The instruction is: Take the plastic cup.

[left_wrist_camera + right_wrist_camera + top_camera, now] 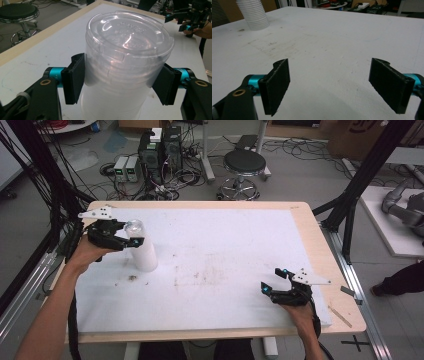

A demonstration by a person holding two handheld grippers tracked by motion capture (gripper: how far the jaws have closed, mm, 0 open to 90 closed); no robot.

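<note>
- High view: the cup stack is standing upright on the white mat near the mat's left edge, long axis vertical, clear lids at the top. The left gripper is reaching in from the left and clamping the stack just below the top. The right gripper is resting near the mat's front right corner, well apart from the stack, jaws spread.
- Left gripper view: both pads are pressing on opposite sides of the stack, so the gripper is gripping it. The top lid is facing up.
- Right gripper view: the gripper is hovering over bare mat, pads wide apart with nothing between them. The stack's ribbed base is standing at far left, upright.
</note>
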